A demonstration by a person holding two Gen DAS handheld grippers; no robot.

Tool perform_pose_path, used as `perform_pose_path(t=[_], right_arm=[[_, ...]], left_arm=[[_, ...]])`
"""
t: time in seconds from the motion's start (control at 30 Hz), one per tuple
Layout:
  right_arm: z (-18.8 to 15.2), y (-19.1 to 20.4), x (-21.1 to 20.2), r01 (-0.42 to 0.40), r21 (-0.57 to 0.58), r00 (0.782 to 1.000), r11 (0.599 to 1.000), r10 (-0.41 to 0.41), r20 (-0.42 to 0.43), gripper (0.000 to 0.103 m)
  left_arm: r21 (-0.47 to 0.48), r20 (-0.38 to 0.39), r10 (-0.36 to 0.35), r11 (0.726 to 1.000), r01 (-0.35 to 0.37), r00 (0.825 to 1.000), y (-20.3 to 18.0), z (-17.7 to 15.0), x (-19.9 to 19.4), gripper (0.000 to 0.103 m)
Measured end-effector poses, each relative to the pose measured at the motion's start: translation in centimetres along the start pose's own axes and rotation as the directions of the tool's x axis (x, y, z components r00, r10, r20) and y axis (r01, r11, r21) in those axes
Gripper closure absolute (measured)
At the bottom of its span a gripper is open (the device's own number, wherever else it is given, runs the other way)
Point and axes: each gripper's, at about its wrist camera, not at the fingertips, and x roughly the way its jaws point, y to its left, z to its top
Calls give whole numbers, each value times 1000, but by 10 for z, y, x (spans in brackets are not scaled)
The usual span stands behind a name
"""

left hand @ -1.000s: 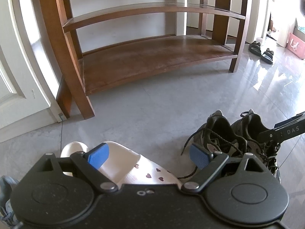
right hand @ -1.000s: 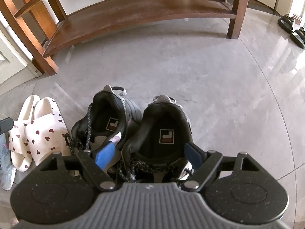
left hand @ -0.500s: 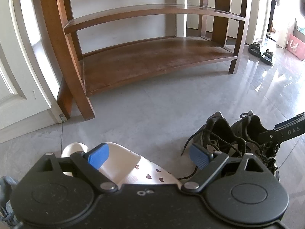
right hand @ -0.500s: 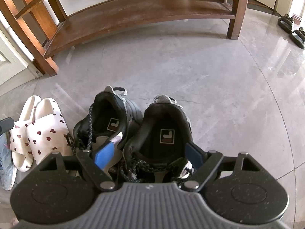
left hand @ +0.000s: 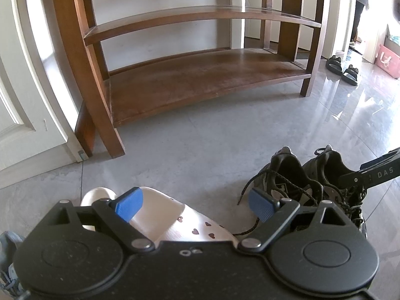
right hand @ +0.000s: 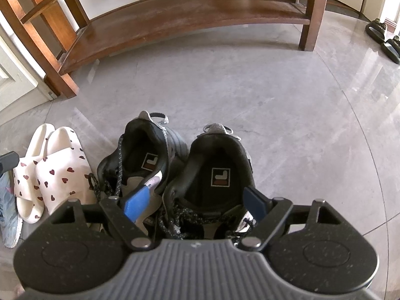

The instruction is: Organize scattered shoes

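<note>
A pair of black lace-up sneakers stands on the grey floor, heels toward the rack: the left sneaker (right hand: 150, 150) and the right sneaker (right hand: 220, 155). My right gripper (right hand: 196, 202) hangs open just over them. One blue pad is above the left sneaker's tongue and the other at the right sneaker's outer side, and neither visibly presses. My left gripper (left hand: 195, 205) is open above a white slipper with red hearts (left hand: 175, 215), which lies beside its twin (right hand: 27, 175). The sneakers (left hand: 287, 172) show to its right.
A brown wooden shoe rack (left hand: 200, 82) with bare shelves stands ahead against the wall. A light blue sneaker (right hand: 8, 212) lies at the far left. Black sandals (left hand: 342, 68) and a pink box (left hand: 388, 57) sit far right near a doorway, where a person (left hand: 362, 0) stands.
Both grippers hold still over the same shoes. The person in the far doorway has come further into view.
</note>
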Motion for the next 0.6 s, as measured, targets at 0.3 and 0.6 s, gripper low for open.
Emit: perform_pose_path(t=[0.3, 0.6], right_arm=[[-1, 0, 0, -8, 0, 1000, 1000, 8, -1, 18], [-2, 0, 1, -7, 3, 1000, 1000, 7, -5, 17]], left_arm=[[-1, -2, -4, 1000, 4, 1000, 2, 1, 2, 11], [-1, -3, -4, 1000, 4, 1000, 4, 1, 2, 11]])
